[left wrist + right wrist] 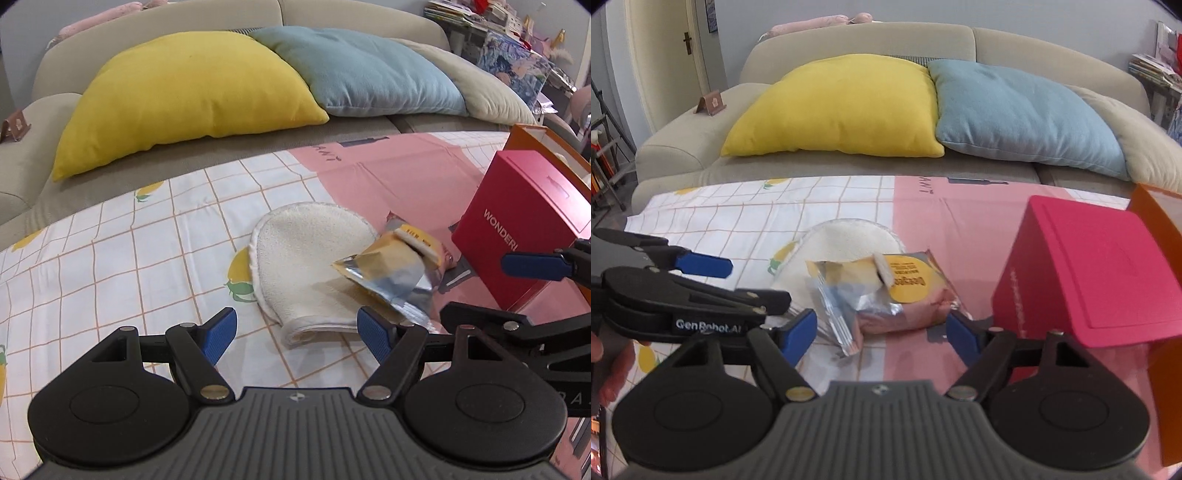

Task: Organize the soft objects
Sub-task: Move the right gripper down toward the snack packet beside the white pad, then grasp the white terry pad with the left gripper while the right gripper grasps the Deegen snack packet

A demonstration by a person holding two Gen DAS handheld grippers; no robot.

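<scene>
Progress looks early: nothing gathered or stacked yet, as far as these views show. Left gripper (297,334) hangs released, jaws wide apart, empty, just short of the near end of the cream mitt (306,254). Mitt lies flat near the middle of the surface (110,258), on the checked lemon cloth close to where the pink half starts, cuff end toward the camera. Foil snack packet (391,273) rests partly on the mitt's right side, torn open and crumpled; in the right wrist view the same packet (886,291) sits between the fingers of the right gripper (882,334), which is also spread open and grasping nothing, not clearly touching it. Further right, red box (1086,273) stands tilted near the surface's right edge, with an orange box (1160,206) behind it. Judgement: packet has to come off the mitt first, then the mitt gets picked up and placed. Destination is unclear; possibly one of the boxes. Essentially all steps remain.
</scene>
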